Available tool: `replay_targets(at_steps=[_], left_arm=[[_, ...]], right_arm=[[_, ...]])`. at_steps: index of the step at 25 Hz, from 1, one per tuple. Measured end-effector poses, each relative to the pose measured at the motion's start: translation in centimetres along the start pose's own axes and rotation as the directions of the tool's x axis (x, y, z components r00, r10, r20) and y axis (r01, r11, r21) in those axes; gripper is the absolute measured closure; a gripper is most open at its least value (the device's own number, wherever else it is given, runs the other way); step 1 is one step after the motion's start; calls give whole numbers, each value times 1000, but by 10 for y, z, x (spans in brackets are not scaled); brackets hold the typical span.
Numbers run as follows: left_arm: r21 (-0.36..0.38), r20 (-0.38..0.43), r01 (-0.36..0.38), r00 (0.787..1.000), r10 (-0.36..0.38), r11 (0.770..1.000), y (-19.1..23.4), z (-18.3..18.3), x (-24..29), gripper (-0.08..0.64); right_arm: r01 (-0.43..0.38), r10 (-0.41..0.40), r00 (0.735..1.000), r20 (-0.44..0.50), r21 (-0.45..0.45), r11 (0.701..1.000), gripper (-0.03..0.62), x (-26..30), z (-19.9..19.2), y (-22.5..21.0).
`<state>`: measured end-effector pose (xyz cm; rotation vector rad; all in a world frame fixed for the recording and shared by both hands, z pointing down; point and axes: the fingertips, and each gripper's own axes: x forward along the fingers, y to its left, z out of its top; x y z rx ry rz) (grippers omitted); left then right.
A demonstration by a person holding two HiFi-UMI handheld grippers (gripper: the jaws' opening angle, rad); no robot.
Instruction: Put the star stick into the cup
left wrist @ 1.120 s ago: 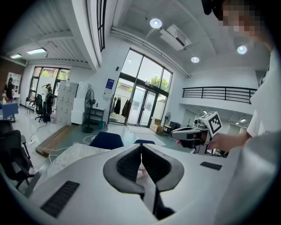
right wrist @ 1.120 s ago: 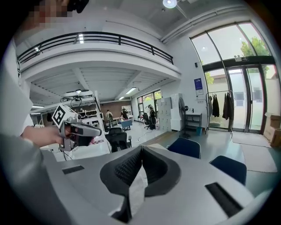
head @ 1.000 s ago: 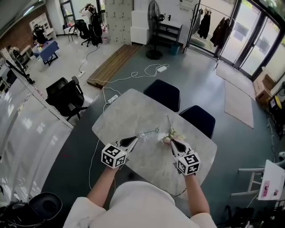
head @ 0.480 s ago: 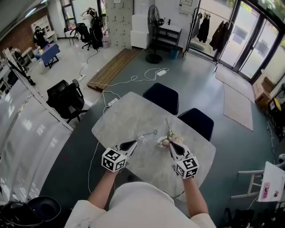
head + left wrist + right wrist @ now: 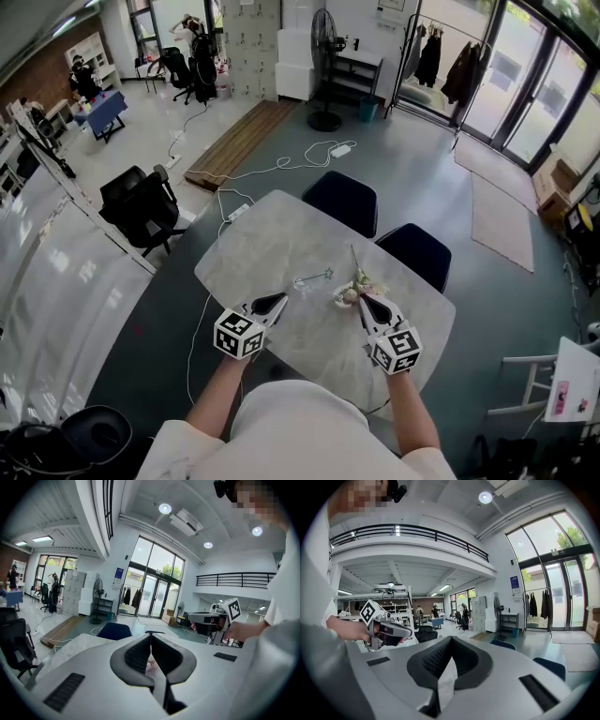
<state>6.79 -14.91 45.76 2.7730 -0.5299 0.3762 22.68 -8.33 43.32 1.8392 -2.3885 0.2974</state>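
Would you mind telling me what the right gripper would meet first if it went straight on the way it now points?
Most likely the cup of flowers, just ahead of the right gripper's shut tongs; its height over the table is unclear.

Marble table (image 5: 272,244) beneath the left gripper (image 5: 284,296) and right gripper (image 5: 360,296). Two dark chairs (image 5: 342,199) beyond the right gripper, at the table's far edge. Black office chair (image 5: 141,202) well left of the left gripper.
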Motion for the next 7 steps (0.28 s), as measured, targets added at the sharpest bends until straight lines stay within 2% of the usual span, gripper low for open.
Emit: replay_targets(at_steps=[7], left_arm=[[2, -4, -10, 1000, 10, 1000, -3, -3, -4, 537]], right_arm=[[-5, 5, 1000, 10, -9, 1000, 588, -1, 2, 3]])
